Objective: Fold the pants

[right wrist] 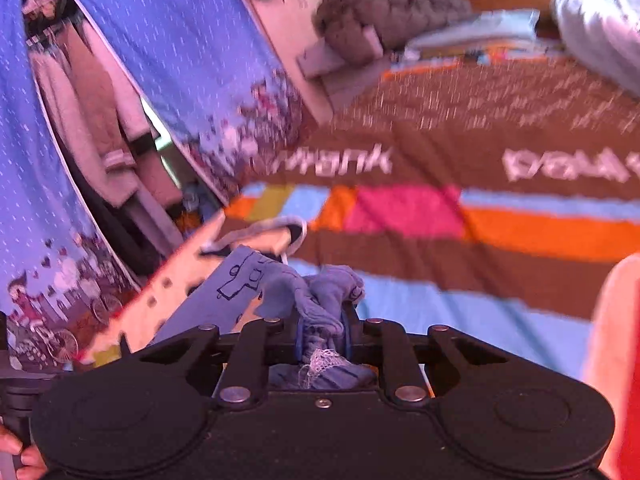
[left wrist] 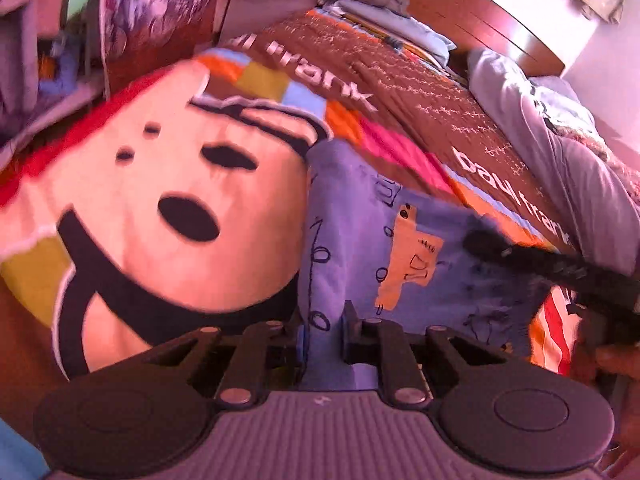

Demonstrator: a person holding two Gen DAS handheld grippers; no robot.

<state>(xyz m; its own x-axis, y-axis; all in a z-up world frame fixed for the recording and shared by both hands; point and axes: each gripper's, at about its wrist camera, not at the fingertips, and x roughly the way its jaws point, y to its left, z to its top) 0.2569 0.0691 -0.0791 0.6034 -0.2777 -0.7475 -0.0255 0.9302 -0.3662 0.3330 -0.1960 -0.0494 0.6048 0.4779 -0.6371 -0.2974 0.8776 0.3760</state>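
Observation:
Blue pants (left wrist: 360, 216) with black doodles and an orange patch lie on a colourful blanket (left wrist: 160, 184) with a big cartoon face. My left gripper (left wrist: 324, 322) is shut on the near edge of the pants, cloth pinched between its jaws. The right gripper's black fingers (left wrist: 520, 258) reach in from the right onto the same pants. In the right wrist view my right gripper (right wrist: 324, 320) is shut on a bunched fold of the pants (right wrist: 320, 292). The rest of the cloth stretches away to the left (right wrist: 236, 280). Both views are blurred.
The striped brown, pink and orange blanket (right wrist: 440, 208) covers the bed. Grey bedding (left wrist: 560, 152) is heaped at the far right, a quilted grey pillow (right wrist: 384, 8) by the wooden headboard (left wrist: 460, 8). A blue patterned curtain (right wrist: 180, 40) hangs at the left bedside. A red sleeve (right wrist: 624, 360) is close at right.

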